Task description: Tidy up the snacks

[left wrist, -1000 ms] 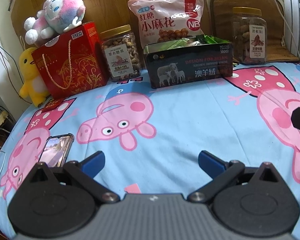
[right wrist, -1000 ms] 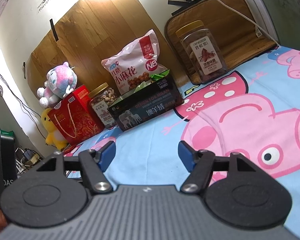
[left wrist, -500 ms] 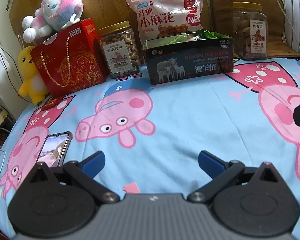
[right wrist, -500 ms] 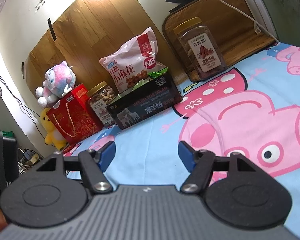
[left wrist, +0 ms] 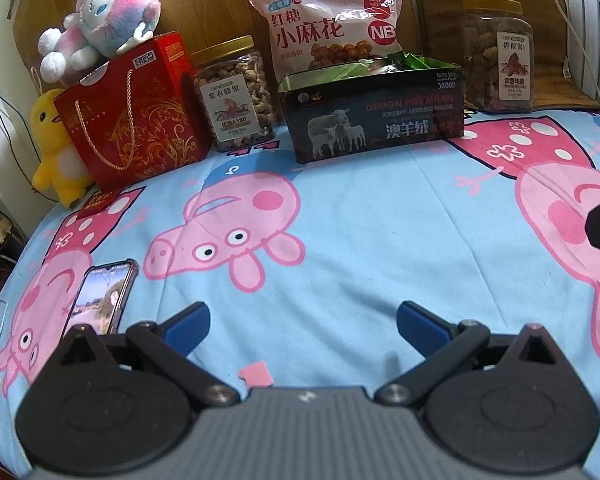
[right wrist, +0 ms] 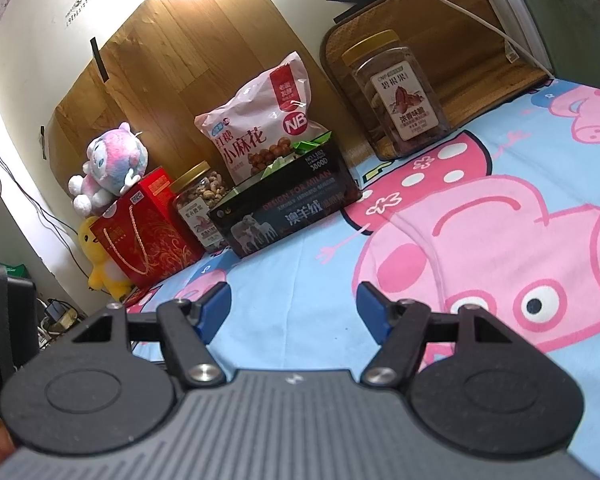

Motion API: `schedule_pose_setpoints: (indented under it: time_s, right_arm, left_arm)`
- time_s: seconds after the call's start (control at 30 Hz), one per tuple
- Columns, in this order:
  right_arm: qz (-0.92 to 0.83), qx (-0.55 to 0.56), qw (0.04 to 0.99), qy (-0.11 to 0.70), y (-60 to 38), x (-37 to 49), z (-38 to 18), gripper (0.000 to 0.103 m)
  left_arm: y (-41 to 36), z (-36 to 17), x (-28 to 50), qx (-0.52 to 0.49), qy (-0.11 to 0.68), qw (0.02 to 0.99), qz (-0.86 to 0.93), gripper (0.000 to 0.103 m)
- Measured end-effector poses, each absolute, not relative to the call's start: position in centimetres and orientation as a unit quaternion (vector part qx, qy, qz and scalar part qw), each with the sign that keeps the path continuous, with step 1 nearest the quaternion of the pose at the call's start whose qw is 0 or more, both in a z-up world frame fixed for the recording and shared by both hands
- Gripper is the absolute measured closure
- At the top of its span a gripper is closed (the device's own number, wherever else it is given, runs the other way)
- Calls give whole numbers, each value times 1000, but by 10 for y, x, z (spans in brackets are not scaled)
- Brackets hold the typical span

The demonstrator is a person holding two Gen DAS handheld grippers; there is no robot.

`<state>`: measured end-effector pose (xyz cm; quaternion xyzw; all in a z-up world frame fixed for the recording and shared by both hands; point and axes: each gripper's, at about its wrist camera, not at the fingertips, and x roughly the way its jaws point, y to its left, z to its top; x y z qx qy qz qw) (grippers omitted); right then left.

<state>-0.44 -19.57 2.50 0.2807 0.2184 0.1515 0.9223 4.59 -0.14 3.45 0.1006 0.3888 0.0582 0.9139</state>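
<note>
Snacks stand in a row at the back of the bed. A black box holds green packets. Behind it leans a pink snack bag. A gold-lidded nut jar stands left of the box. A second jar stands at the right. My left gripper is open and empty, low over the sheet, well short of the row. My right gripper is open and empty too.
A red gift bag stands at the left with a pink plush on top and a yellow duck beside it. A phone lies on the sheet by my left gripper. A wooden board backs the row.
Both grippers have edged slightly; the row of snacks sits a little higher and nearer in the views. Nothing was picked up or moved.
</note>
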Motion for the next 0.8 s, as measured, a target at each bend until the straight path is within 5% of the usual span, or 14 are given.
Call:
schedule_pose_setpoints:
  time_s: [0.8]
  right_arm:
    - [152, 281, 921, 221, -196, -3, 24, 31]
  left_arm:
    - [-5, 34, 50, 95, 400, 911, 45, 0]
